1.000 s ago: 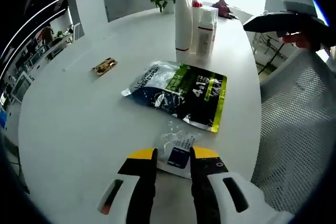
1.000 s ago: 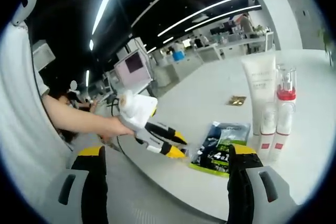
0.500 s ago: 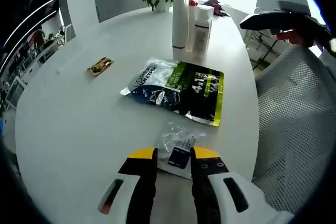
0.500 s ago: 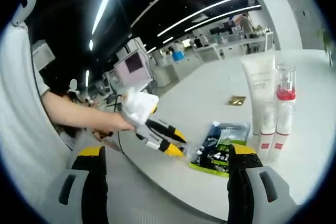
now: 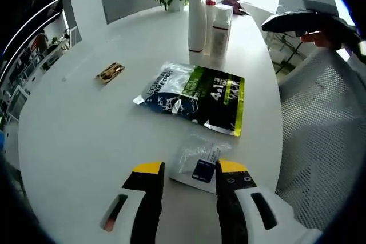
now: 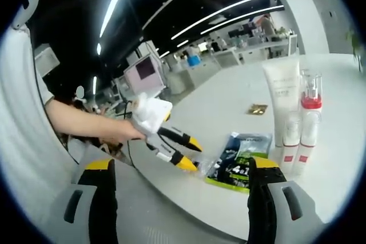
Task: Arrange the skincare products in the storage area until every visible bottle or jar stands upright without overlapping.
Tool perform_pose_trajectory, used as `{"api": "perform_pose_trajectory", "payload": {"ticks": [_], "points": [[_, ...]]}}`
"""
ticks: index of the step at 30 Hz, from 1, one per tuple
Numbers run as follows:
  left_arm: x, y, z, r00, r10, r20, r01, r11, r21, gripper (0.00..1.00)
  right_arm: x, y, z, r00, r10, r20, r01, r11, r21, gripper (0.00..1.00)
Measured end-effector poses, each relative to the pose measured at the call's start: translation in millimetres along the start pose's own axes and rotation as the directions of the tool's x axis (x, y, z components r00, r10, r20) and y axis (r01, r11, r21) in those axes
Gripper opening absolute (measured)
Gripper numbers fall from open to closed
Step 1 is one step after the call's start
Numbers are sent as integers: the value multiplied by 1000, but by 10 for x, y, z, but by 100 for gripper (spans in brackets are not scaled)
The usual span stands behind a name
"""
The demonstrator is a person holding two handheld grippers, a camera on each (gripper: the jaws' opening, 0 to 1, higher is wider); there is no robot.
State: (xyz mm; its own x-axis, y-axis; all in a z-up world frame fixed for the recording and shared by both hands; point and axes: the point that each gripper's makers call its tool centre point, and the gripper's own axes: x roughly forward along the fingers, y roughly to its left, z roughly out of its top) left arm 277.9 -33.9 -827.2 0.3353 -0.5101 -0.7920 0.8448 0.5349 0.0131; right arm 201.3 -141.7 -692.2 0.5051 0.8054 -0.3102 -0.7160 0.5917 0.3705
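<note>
Hovering apart over the counter (image 5: 80, 124), left tongs (image 5: 185, 168) flank a clear sachet (image 5: 198, 161); right tongs (image 6: 182, 170) gape wide.

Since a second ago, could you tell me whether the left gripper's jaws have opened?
Yes. The left gripper has spread its jaws, now straddling the clear sachet lying on the white table.

the flat foil pouch in dark blue, black and lime green (image 5: 194, 98) lying on the white table (image 5: 80, 135) is showing a large white "4" on its green-and-black half and a line of white brand lettering along its blue half, too small and skewed to be read with any certainty. in the right gripper view the same pouch (image 6: 240, 164) is showing the "4" again. the print on the tall white tube (image 6: 282, 98), the red-banded bottles (image 6: 307, 123) and the small clear sachet with a dark blue square label (image 5: 201, 167) is staying too small to read.
</note>
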Motion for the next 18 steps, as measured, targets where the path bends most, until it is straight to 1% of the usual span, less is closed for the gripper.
{"api": "perform_pose_trajectory", "payload": {"ticks": [3, 8, 11, 14, 16, 18], "points": [[-39, 21, 6, 1000, 20, 9, -20, 1000, -13, 36, 1, 4, 3, 1000, 0, 0, 0, 1000, -2, 96], [-147, 71, 22, 997, 68, 33, -66, 995, -69, 36, 4, 20, 0, 1000, 4, -2, -4, 1000, -6, 95], [-240, 85, 49, 992, 110, 61, -101, 985, -138, 38, 3, 23, 4, 1000, 3, 0, -3, 1000, -5, 95], [-312, 78, 37, 988, 137, 75, -122, 976, -180, 39, 1, 22, 4, 1000, 3, 1, -3, 1000, -4, 96], [-321, 99, -45, 987, 143, 73, -126, 972, -199, 40, 0, 18, -4, 1000, 3, -2, -3, 1000, -3, 96], [-346, 96, -100, 986, 149, 74, -128, 965, -230, 43, -2, 14, -9, 1000, 2, -3, -2, 1000, -3, 96]]}}
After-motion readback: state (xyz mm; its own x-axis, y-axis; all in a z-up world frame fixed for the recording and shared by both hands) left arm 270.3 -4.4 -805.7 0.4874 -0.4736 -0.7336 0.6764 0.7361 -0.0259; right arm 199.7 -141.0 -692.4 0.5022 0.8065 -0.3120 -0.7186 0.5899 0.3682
